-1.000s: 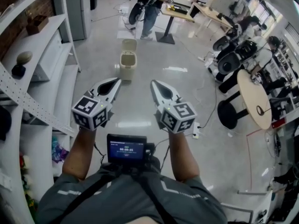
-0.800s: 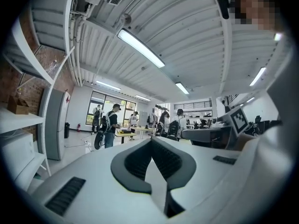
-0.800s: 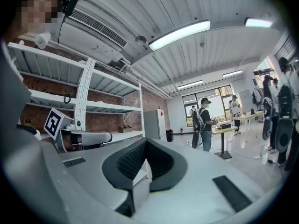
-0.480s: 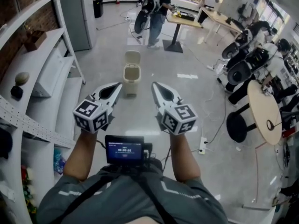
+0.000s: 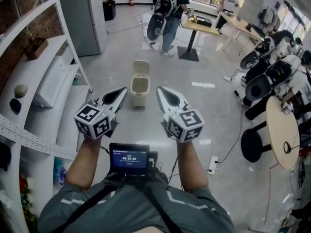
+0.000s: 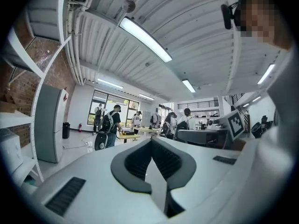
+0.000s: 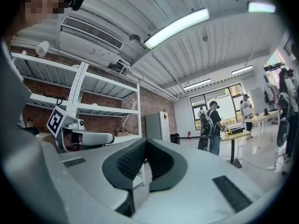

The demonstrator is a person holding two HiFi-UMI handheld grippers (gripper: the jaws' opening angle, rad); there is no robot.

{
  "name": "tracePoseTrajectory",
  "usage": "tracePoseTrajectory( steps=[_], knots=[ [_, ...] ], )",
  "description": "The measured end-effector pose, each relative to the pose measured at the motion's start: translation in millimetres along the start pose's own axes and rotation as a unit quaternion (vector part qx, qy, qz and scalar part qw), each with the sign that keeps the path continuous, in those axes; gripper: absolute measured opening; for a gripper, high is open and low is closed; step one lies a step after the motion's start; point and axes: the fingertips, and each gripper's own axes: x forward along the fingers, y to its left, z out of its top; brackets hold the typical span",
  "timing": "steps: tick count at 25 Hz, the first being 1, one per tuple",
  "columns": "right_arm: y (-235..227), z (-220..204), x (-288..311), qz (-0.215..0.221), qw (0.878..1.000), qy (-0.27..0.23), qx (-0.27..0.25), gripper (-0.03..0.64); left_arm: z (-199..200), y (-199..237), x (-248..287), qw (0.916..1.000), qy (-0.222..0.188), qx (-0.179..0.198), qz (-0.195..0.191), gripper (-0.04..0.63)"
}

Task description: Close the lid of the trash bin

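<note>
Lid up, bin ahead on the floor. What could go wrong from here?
The trash bin stands free on the glossy floor; a push on its upright lid might slide or tip it.
The left gripper and right gripper are shut to narrow points that could slip off the lid.
The power strip lies near the path, a possible trip.

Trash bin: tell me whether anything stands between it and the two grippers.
Nothing visible does. In the head view the trash bin, its lid raised, stands on open floor ahead of the left gripper and right gripper, both apart from it.
</note>
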Motion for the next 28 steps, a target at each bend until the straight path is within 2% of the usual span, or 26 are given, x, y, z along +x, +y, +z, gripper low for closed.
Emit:
tracePoseTrajectory(
  steps=[9,22,28],
  knots=[
    [-21.9,-14.0,49.7,0.014,1.000,0.017,0.017,0.011,-12.0,55.9,32.1,0.9997,0.004,-0.014,0.017,0.002],
    [-53.5,5.1,134.7,-0.011,1.000,0.012,0.003,0.011,-2.5,136.2,79.3,0.9996,0.002,-0.026,-0.008,0.003],
    [-61.5,9.9,172.6,-0.023,1.000,0.014,-0.002,0.011,2.3,176.8,87.8,0.9998,-0.002,-0.015,-0.011,0.002]
  ],
)
